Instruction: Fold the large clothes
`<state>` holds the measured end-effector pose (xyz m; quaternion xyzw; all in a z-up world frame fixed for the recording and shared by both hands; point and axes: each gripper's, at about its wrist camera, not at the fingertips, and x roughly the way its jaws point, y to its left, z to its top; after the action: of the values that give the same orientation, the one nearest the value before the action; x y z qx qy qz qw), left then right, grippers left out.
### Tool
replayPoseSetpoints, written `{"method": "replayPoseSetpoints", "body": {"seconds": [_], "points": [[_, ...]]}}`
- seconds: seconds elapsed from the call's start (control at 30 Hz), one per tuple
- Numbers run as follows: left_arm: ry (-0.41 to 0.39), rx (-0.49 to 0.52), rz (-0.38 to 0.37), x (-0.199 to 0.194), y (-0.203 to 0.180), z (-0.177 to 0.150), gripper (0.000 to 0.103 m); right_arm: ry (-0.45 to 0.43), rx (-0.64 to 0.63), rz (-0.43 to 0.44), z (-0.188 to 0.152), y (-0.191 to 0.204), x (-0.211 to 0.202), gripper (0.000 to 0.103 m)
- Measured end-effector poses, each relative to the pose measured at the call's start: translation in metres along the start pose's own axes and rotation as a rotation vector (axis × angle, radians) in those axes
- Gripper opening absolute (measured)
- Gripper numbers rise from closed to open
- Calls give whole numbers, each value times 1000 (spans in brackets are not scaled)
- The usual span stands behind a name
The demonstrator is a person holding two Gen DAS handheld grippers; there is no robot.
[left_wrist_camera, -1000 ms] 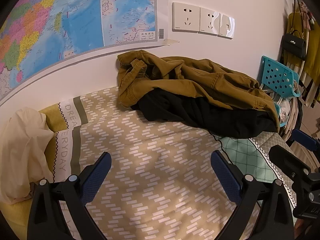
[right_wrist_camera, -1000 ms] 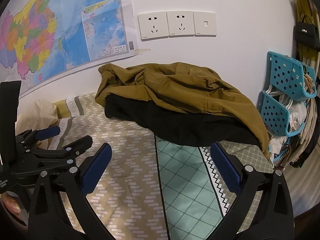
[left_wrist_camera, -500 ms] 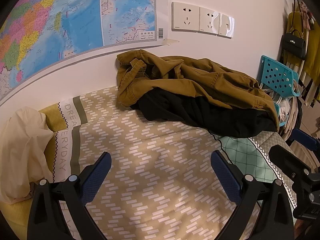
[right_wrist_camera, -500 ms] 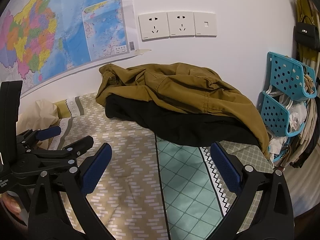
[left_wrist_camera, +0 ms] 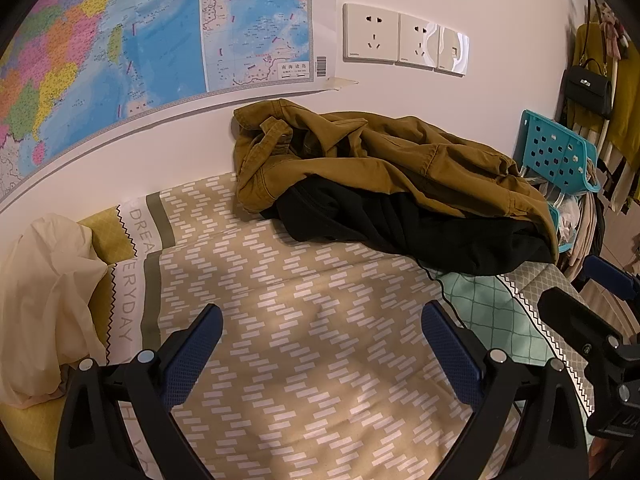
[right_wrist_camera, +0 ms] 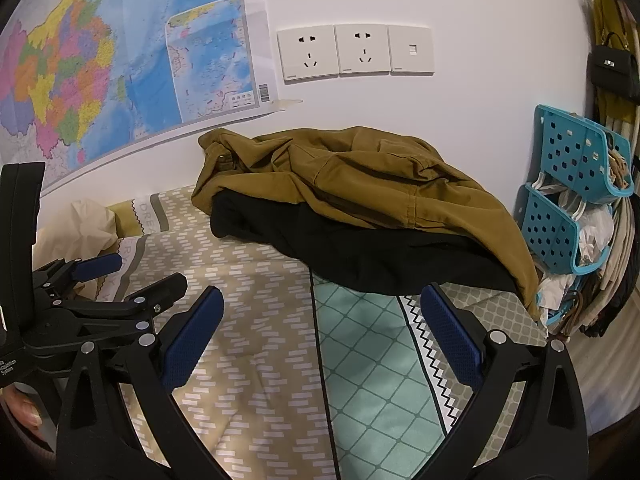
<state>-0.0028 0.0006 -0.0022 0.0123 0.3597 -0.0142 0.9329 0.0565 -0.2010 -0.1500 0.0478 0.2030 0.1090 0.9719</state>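
**Inspector:** Two garments make up the load: a mustard-brown jacket [left_wrist_camera: 400, 160] lying crumpled on top of a black garment [left_wrist_camera: 400, 228], both heaped at the far side of the bed against the wall, below the map [left_wrist_camera: 120, 40] and the wall sockets [left_wrist_camera: 404, 38].

**Assistant:** Is either one spread or creased into a fold?

**Inspector:** Neither. The jacket is bunched, collar end towards the map, its hem draping over the black piece towards the teal basket rack [right_wrist_camera: 576, 184]. I judge folding has not begun; the step in hand is the approach.

**Assistant:** And the tools?

**Inspector:** The left gripper [left_wrist_camera: 320, 344] stands with jaws spread wide and nothing between them, over the beige patterned bedspread [left_wrist_camera: 300, 360]. The right gripper [right_wrist_camera: 320, 320] is likewise spread wide and empty, over the seam where beige meets the green check panel. Both sit well short of the pile.

**Assistant:** What does the next move call for?

**Inspector:** In my judgement, reaching forward to take the jacket at two separate points, collar or shoulder with one tool and hem with the other, then drawing it off the black garment onto the clear bedspread to lay flat. The sleeves are tucked out of sight, so they must be found first.

**Assistant:** Anything alongside?

**Inspector:** A cream cloth [left_wrist_camera: 44, 304] lies at the left, apart.
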Motion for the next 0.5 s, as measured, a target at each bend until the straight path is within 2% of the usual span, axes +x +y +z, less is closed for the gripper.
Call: {"method": "replayPoseSetpoints", "body": {"seconds": [0.5], "points": [[8, 2, 4, 1, -1, 2, 96, 0, -3, 8, 2, 0, 2, 97]]}}
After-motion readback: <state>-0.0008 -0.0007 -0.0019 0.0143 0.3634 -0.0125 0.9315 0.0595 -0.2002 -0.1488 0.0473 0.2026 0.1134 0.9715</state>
